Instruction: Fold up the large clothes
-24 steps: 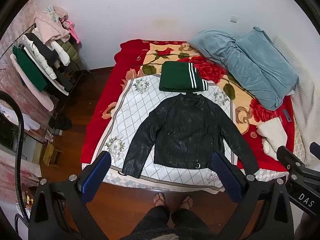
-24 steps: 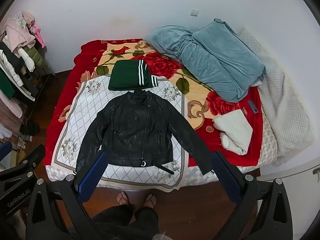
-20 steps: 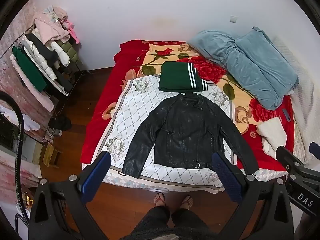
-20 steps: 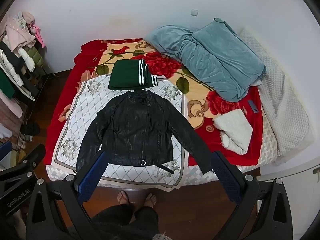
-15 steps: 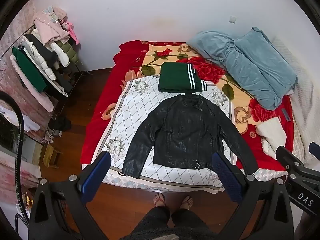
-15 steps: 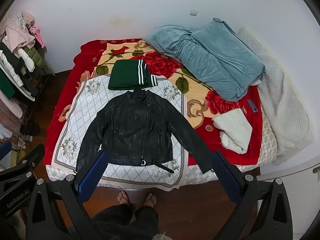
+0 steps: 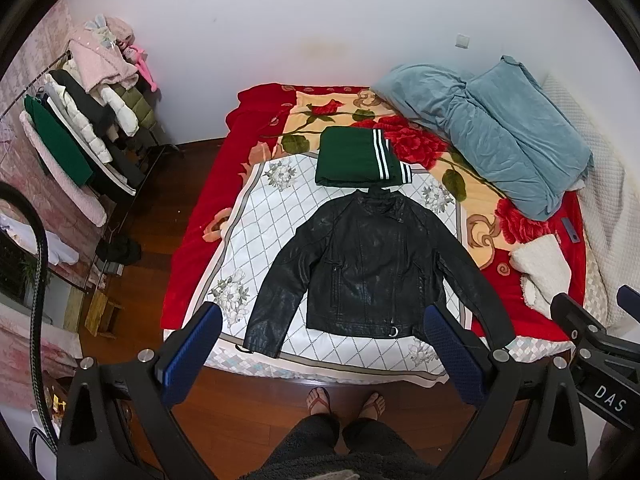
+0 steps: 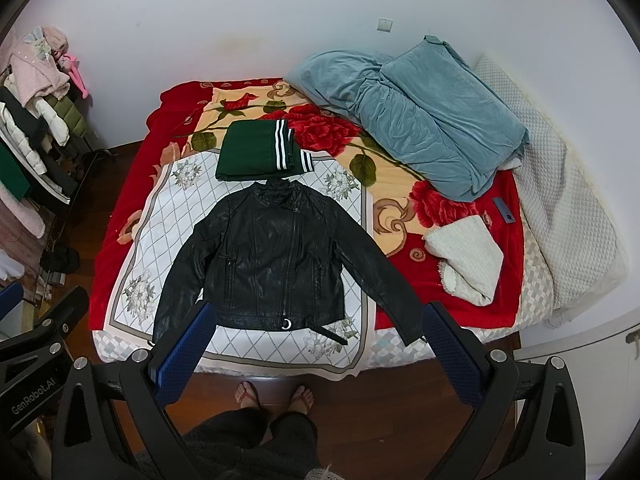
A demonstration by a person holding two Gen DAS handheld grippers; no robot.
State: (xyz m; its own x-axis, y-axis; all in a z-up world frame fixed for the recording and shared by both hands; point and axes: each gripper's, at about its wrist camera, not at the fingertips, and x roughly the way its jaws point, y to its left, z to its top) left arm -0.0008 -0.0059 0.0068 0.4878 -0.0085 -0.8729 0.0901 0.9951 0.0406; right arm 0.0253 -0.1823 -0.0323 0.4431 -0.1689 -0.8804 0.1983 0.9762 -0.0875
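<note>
A black leather jacket (image 7: 368, 264) lies flat and face up on a white patterned cloth (image 7: 256, 248) on the bed, sleeves spread out and down; it also shows in the right wrist view (image 8: 272, 260). A folded green garment with white stripes (image 7: 356, 158) lies just beyond its collar, also seen from the right (image 8: 256, 154). My left gripper (image 7: 320, 348) is open and empty, held high above the bed's near edge. My right gripper (image 8: 316, 348) is open and empty at the same height.
A blue blanket (image 8: 416, 104) is heaped at the back right of the bed (image 8: 120, 216), a white fluffy item (image 8: 468, 260) lies right of the jacket. A clothes rack (image 7: 76, 136) stands at the left. The person's feet (image 7: 344, 400) stand on the wooden floor.
</note>
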